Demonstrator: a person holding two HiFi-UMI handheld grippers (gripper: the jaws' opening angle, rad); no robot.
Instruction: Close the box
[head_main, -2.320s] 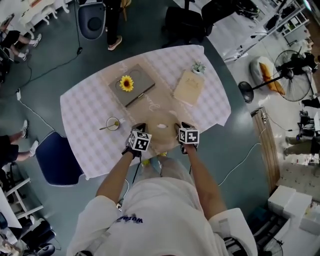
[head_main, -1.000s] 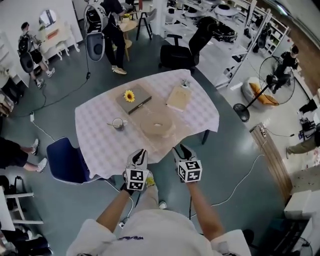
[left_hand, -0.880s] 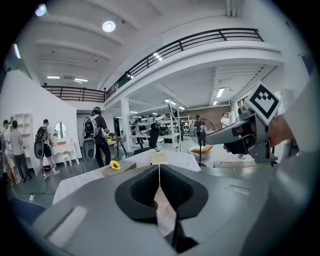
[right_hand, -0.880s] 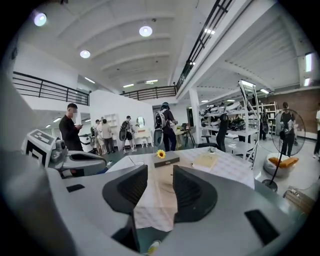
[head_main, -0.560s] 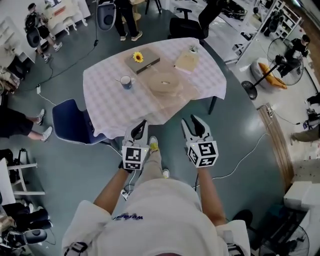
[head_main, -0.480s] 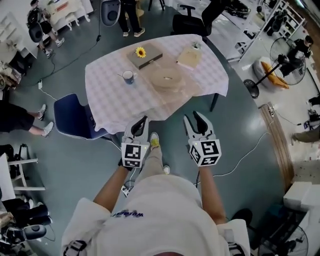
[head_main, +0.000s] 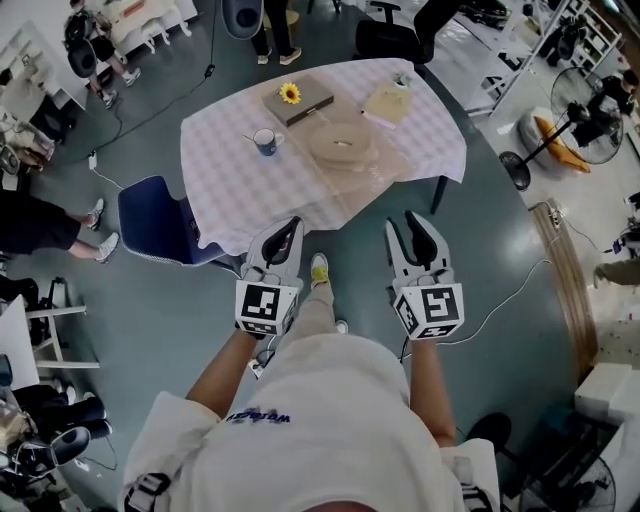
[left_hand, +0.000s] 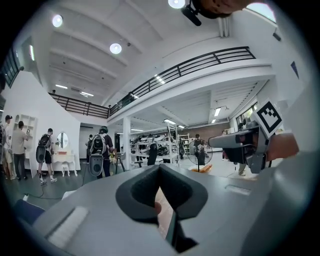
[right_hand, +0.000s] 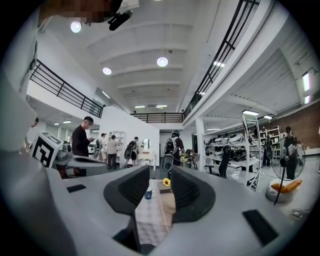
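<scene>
closing looks done: round tan lidded box (head_main: 341, 143) lies well beyond both fingertips. left gripper (head_main: 285, 232) pinched together, empty; right gripper (head_main: 419, 228) jaws apart, just been closing, empty. next: only rest.

- I see one table (head_main: 225, 165) under a pale checked cloth (head_main: 432, 140) that hangs over its edges.
- Near the middle lies a round beige box (head_main: 343, 143).
- A blue mug (head_main: 266, 143) stands near it, on its left in the head view.
- At the far side lies a flat grey case (head_main: 308, 103) with a sunflower (head_main: 290, 94) on it.
- Beside the case lies a pale wooden board (head_main: 386, 106), with a small plant (head_main: 402, 80) at its far end.
</scene>
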